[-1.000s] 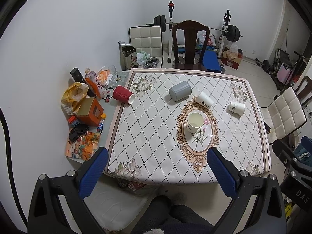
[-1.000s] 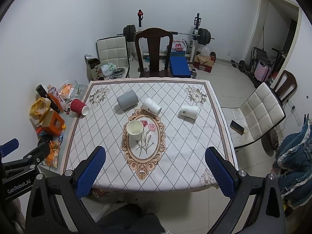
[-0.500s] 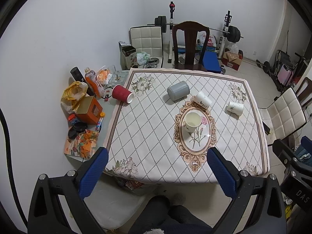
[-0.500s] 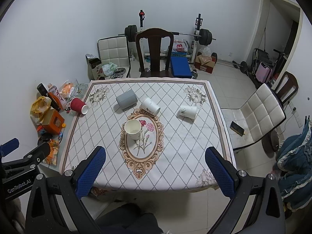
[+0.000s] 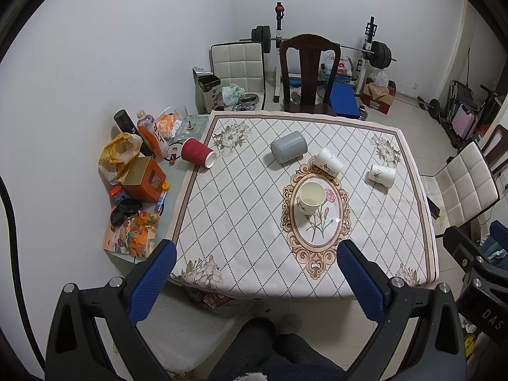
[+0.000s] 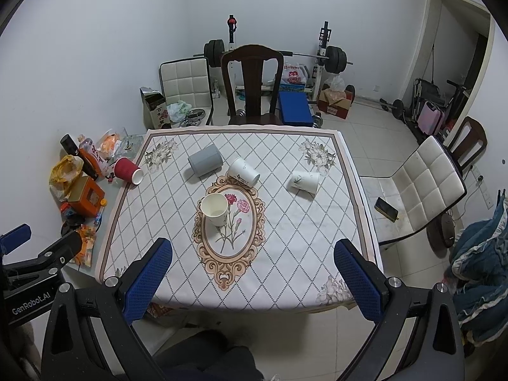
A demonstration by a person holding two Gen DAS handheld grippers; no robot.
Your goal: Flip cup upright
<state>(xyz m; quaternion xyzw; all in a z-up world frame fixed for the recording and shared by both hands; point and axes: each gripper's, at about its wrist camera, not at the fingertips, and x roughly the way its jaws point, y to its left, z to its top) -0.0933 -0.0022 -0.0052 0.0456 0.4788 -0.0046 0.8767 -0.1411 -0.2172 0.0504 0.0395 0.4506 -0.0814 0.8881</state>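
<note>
While both tools hang high over the near edge of the table [image 6: 355, 222], the left gripper [image 5: 255, 281] has its blue pads spread wide with nothing between them, and the right gripper [image 6: 252, 277] is spread the same way, empty too. Seen from the right wrist, the left tool's black body at the near left reads "GenRobot.AI". Past the pads, on the oval flower medallion of the tablecloth [image 6: 285, 238], a cream cup [image 6: 216, 209] stands upright, mouth up. Farther back, a white cup with dark lettering [image 6: 243, 171] lies on its side at the medallion's far rim; I cannot read its print. To its right, a white cup with a leaf sprig [image 6: 304, 181] lies tipped over, apart from it. To the left, a grey cup [image 6: 205, 160] lies on its side, and a red ribbed cup [image 6: 127, 170] lies at the cloth's left border. Beyond the dark wooden chair [image 6: 252, 79], a red-and-white bag [image 6: 293, 74] shows "SUPER".
</note>
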